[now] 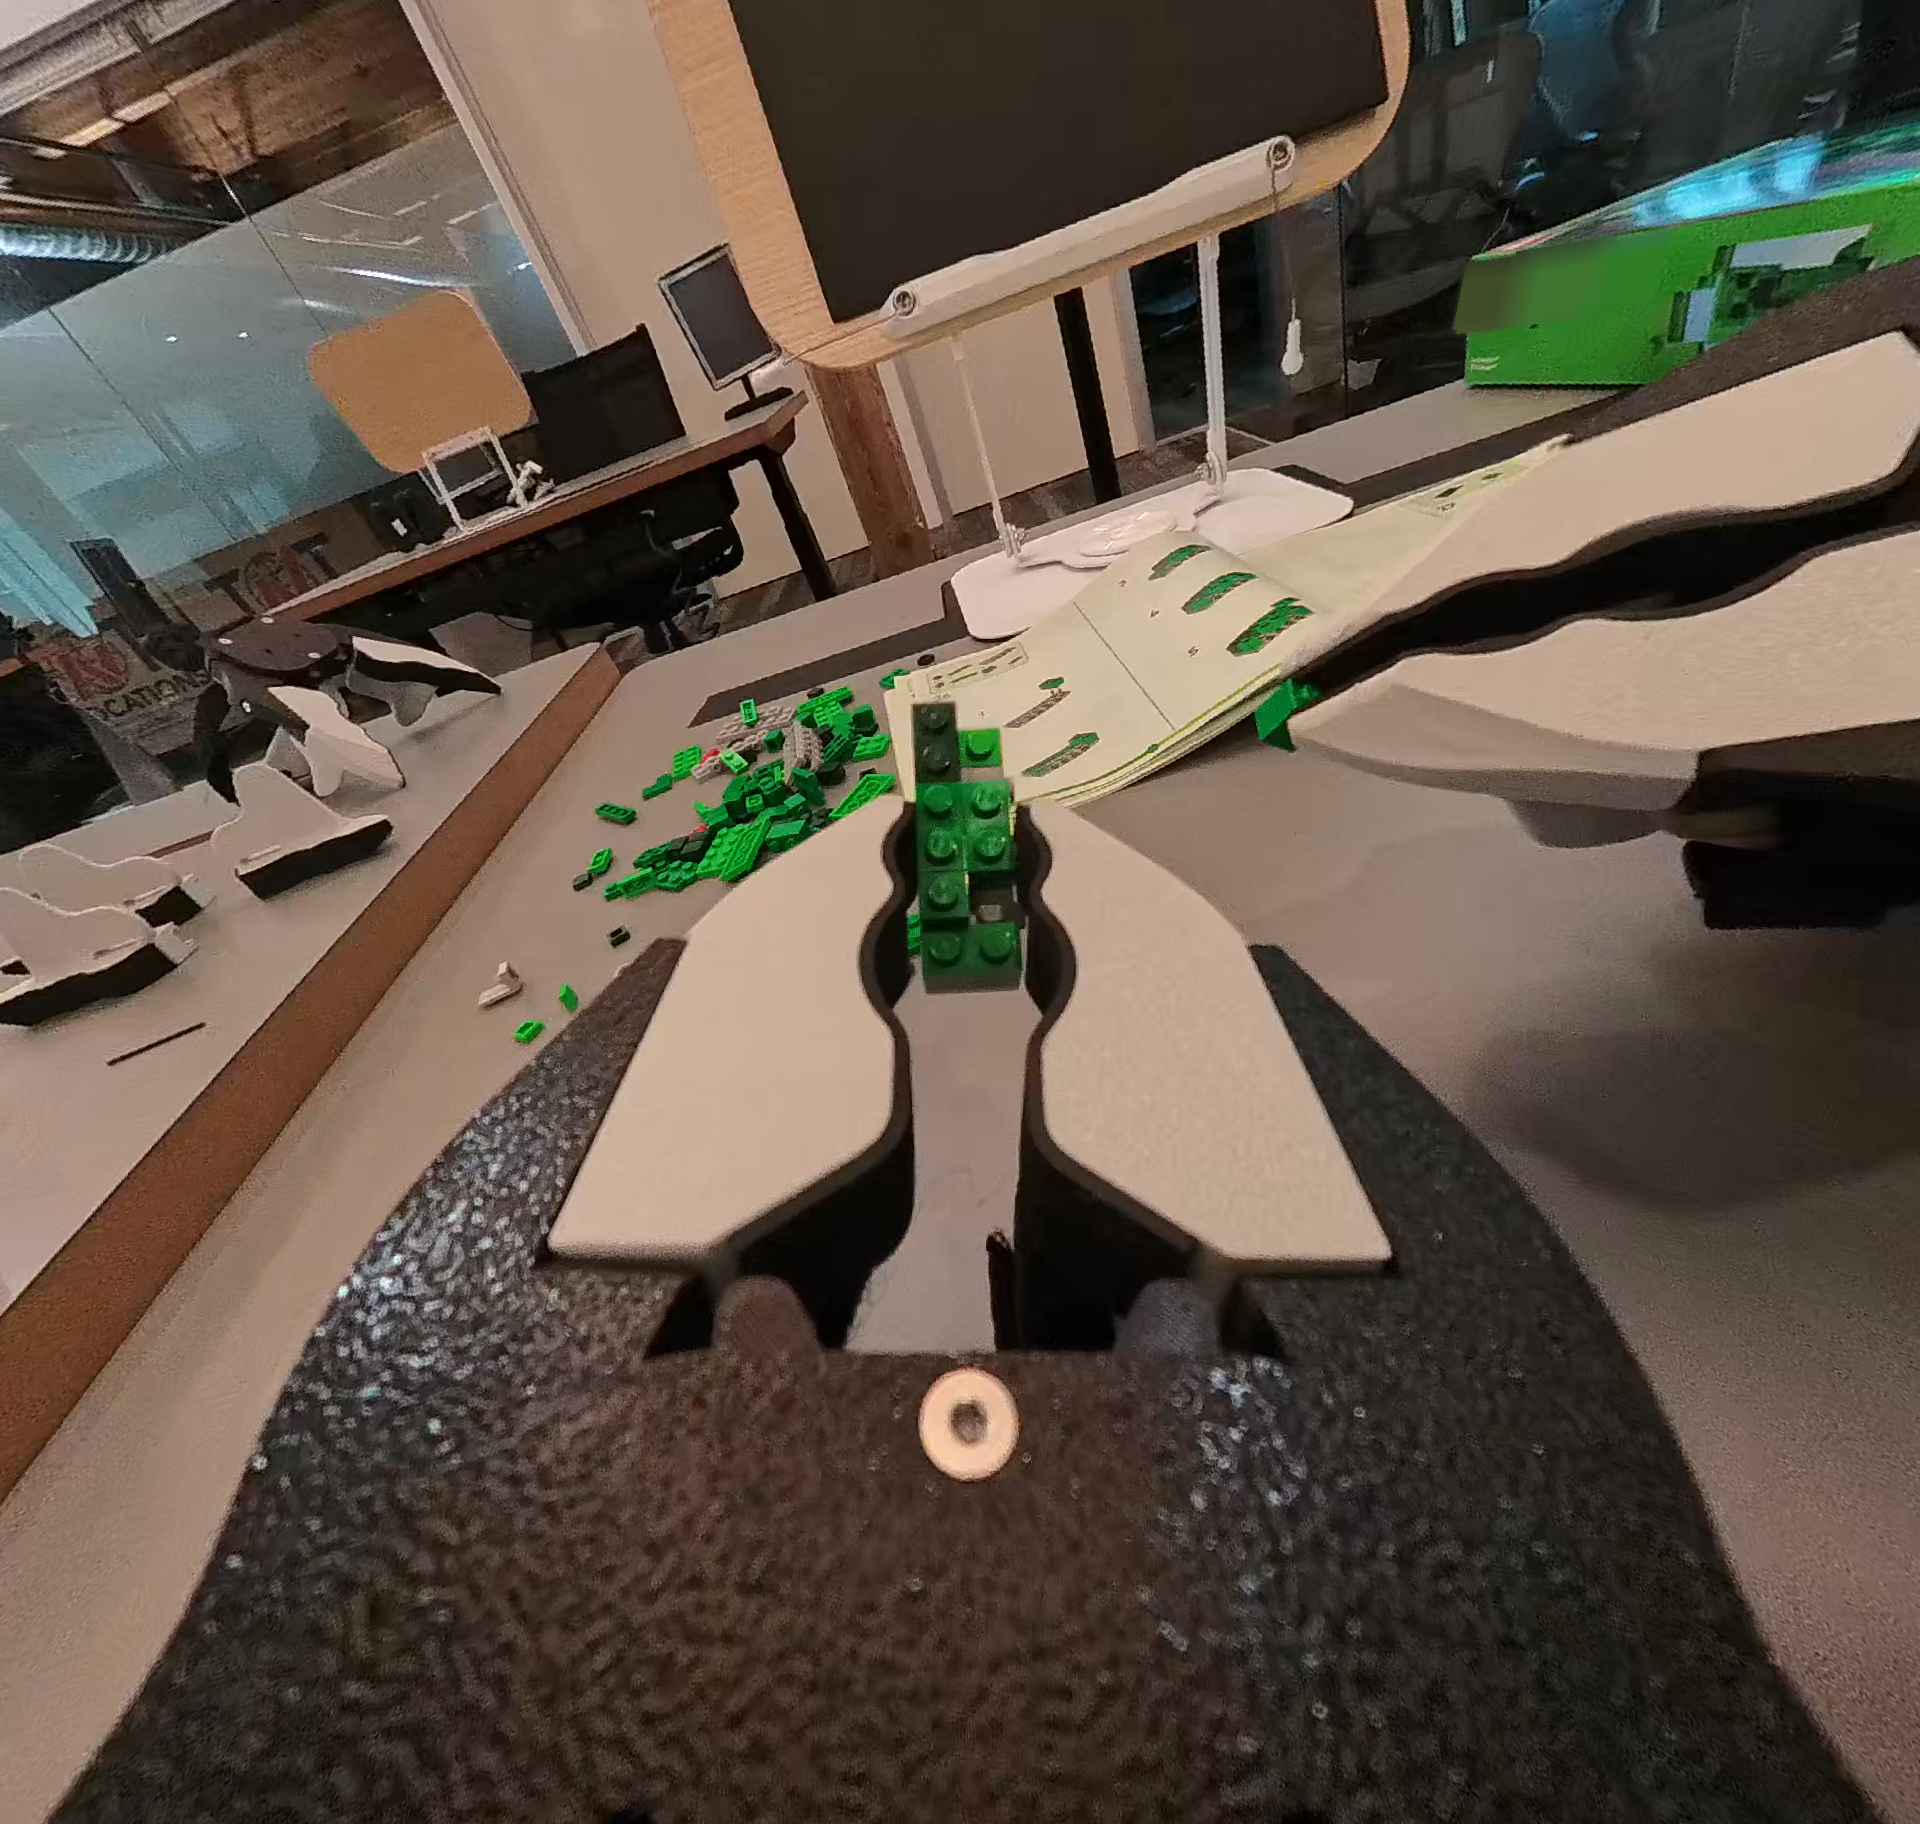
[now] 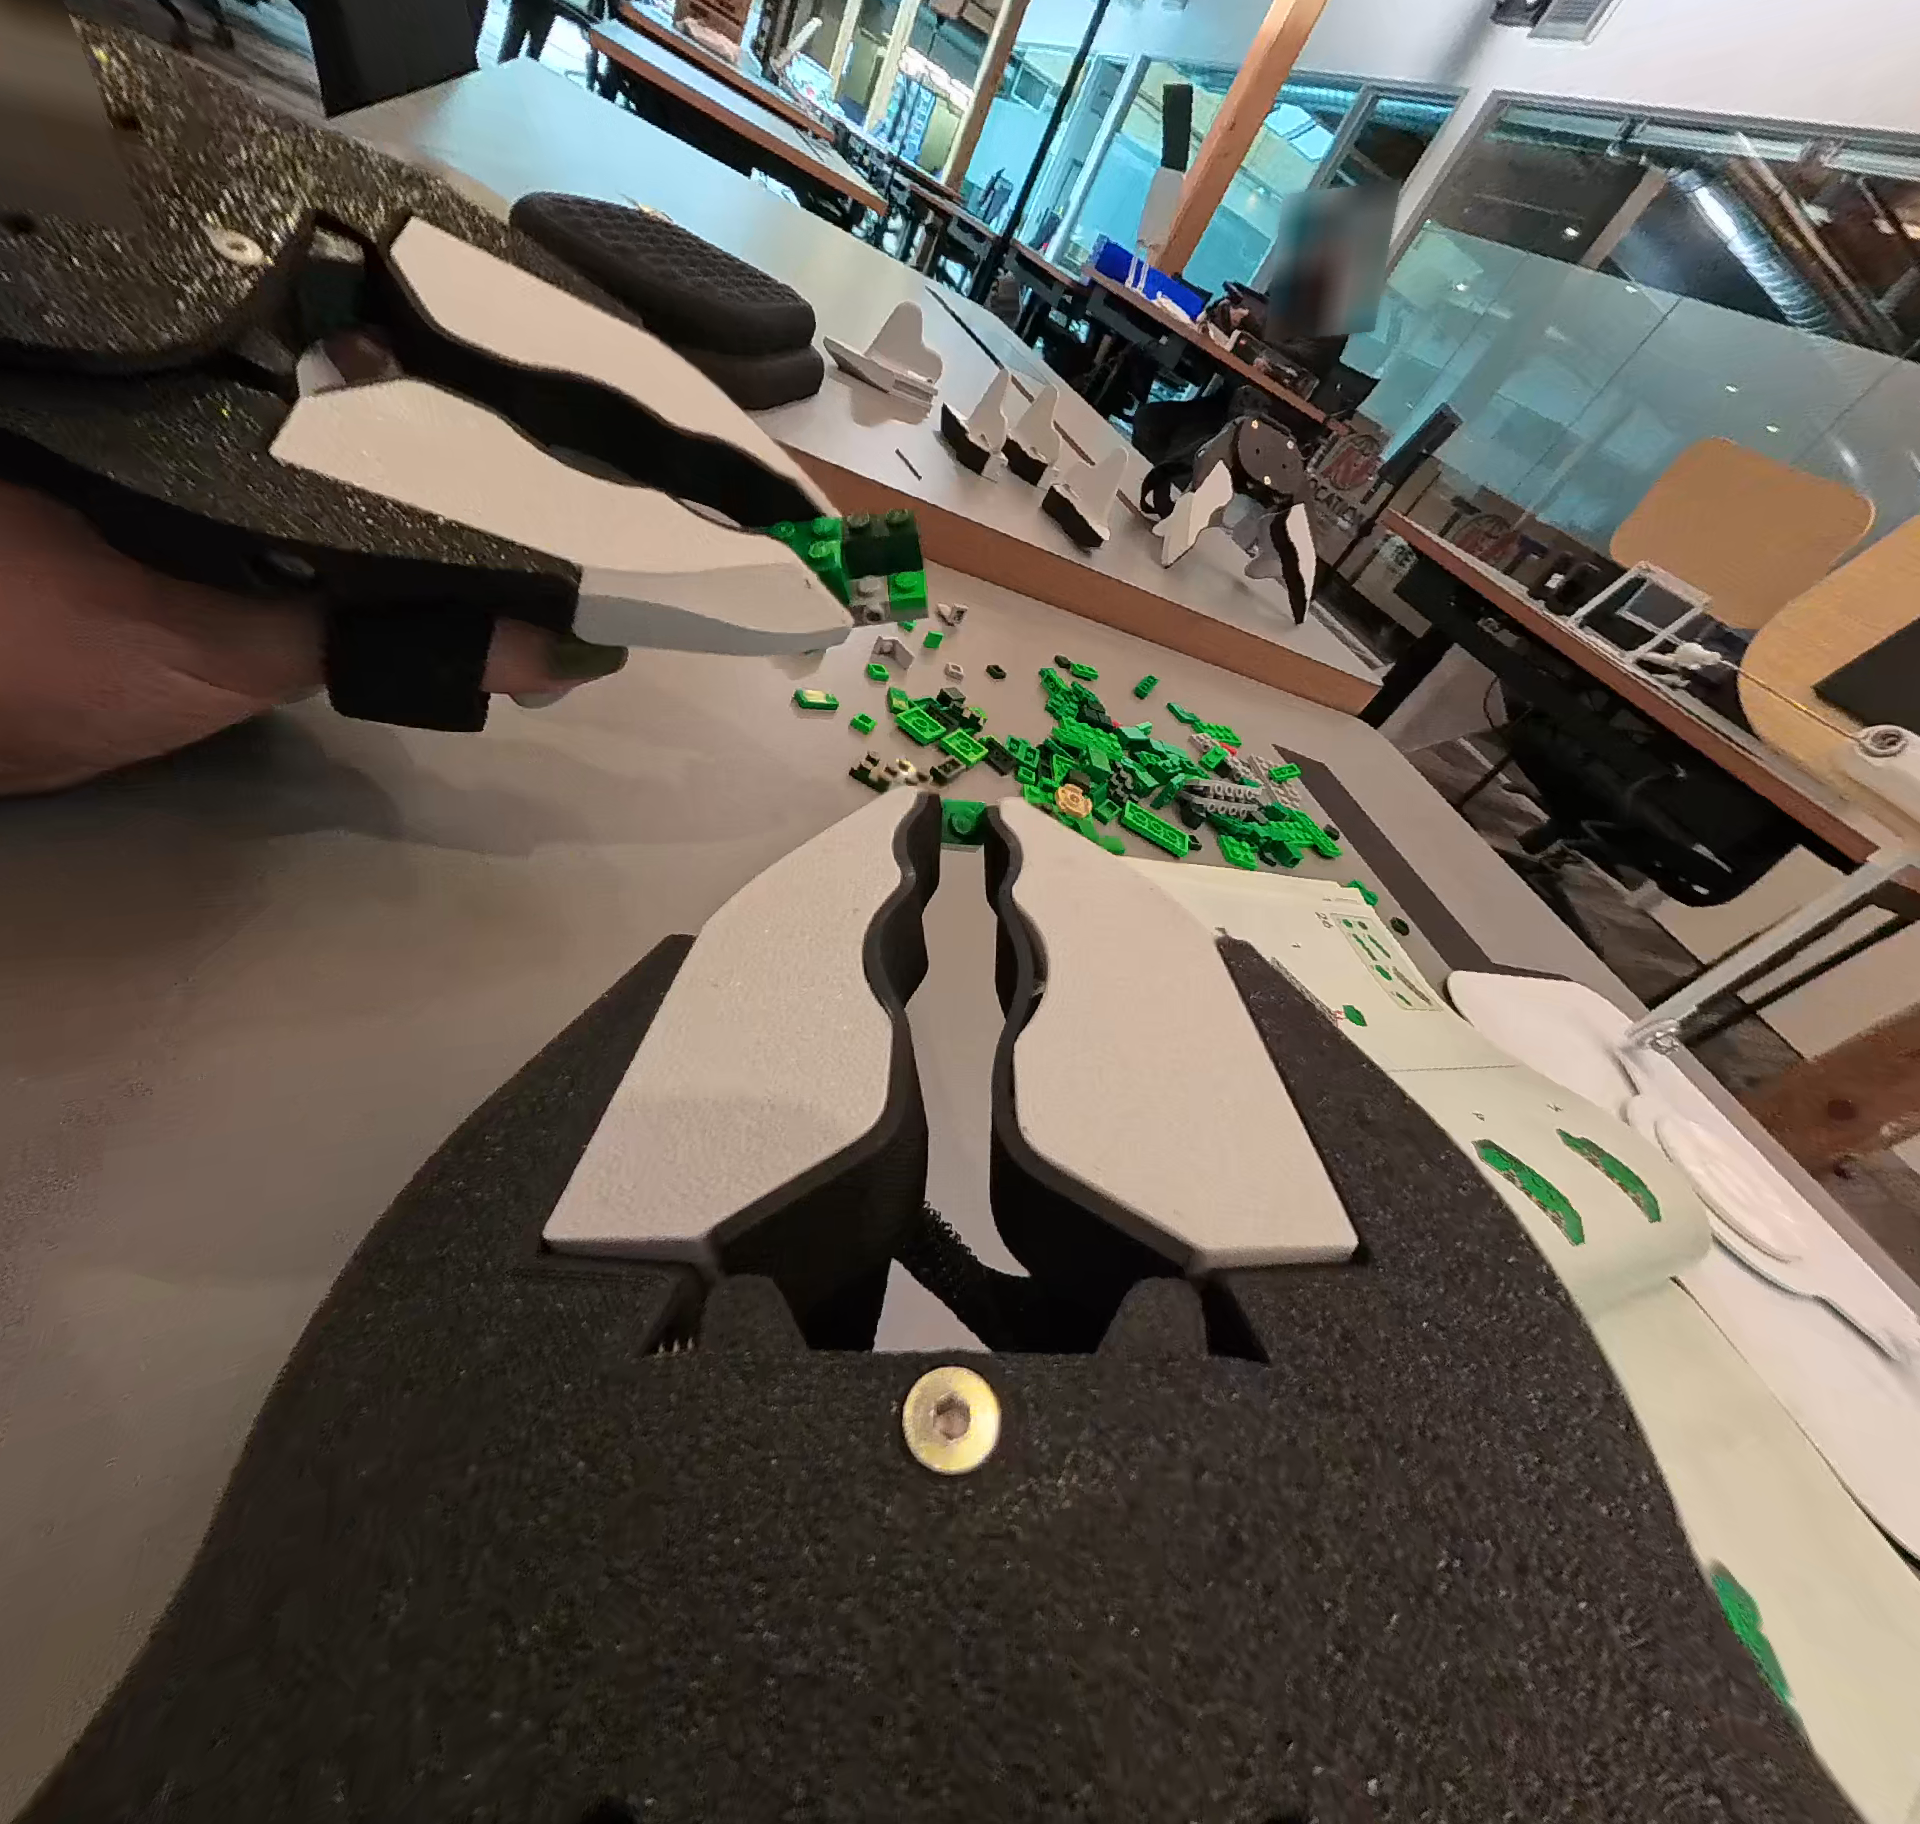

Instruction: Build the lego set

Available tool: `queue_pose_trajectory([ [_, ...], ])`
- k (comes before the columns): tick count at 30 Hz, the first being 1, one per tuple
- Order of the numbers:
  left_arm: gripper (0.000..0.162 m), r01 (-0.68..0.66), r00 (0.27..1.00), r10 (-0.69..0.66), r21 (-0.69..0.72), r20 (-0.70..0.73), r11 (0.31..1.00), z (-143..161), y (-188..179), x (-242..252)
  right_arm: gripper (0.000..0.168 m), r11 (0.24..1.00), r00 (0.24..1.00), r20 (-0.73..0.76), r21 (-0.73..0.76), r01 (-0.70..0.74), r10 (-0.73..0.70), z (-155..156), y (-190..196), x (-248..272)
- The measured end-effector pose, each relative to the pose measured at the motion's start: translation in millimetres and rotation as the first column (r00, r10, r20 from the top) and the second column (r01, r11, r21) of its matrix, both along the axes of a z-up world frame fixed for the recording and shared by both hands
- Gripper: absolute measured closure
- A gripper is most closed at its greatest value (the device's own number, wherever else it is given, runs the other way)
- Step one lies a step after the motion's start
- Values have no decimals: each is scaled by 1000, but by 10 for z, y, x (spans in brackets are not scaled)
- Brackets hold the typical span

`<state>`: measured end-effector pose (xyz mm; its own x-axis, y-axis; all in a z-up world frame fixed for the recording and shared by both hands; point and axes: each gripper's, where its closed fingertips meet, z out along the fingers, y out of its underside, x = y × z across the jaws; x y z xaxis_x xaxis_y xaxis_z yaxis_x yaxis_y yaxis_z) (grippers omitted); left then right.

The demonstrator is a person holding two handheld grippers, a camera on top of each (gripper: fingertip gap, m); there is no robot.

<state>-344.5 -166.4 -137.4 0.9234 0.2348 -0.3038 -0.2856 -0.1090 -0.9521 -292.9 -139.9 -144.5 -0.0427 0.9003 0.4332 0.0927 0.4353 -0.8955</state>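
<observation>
My left gripper (image 1: 964,818) is shut on a partly built green lego assembly (image 1: 961,901), a stack of dark and bright green studded bricks held above the grey table (image 1: 1351,995). It also shows in the right wrist view (image 2: 831,569), with the assembly (image 2: 862,553) sticking out of its tips. My right gripper (image 2: 958,808) is shut on a small bright green brick (image 2: 961,826). In the left wrist view the right gripper (image 1: 1299,709) comes in from the right, the brick (image 1: 1280,714) at its tips, a short way right of the assembly.
A pile of loose green and grey bricks (image 1: 758,808) (image 2: 1122,766) lies beyond both grippers. An open instruction booklet (image 1: 1122,673) (image 2: 1558,1192) lies to the right, a white stand base (image 1: 1143,538) behind it, a green box (image 1: 1662,299) far right. Spare gripper fingers (image 1: 301,829) stand on the adjoining table.
</observation>
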Motion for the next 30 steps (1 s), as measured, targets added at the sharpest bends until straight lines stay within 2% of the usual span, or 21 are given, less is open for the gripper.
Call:
queue_pose_trajectory([
  [10,145,-55,997,53,-31,-56,998,-23,-2,-33,161,996,997,-3,-56,-71,71,55,-103,6],
  [18,145,-39,999,38,-31,-27,999,-36,9,-37,161,992,998,6,-108,-60,61,41,-25,10],
  [30,145,-23,999,22,22,34,999,15,-44,-49,161,994,998,41,-98,-48,52,-42,-36,-7],
])
